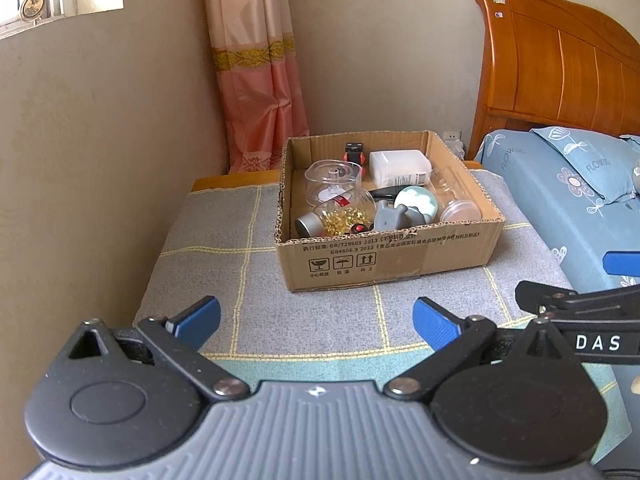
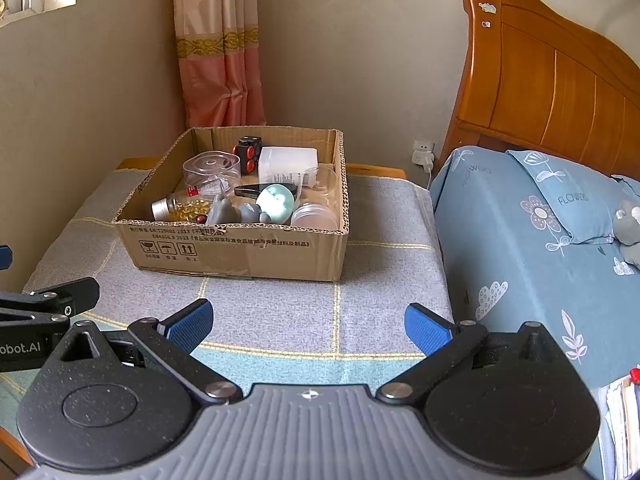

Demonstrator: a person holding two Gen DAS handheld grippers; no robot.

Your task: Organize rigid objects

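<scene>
A cardboard box [image 1: 384, 264] sits on a grey checked cloth [image 1: 224, 264], left of the bed [image 2: 520, 240]. Inside the box lie a white container [image 1: 400, 168], a clear round tub [image 1: 332, 180], a mint disc [image 2: 276, 202] and a jar of gold bits [image 1: 340, 216]. Nearer than the box, the left gripper [image 1: 316, 320] and right gripper [image 2: 308, 320] hover with fingers spread apart, holding nothing.
</scene>
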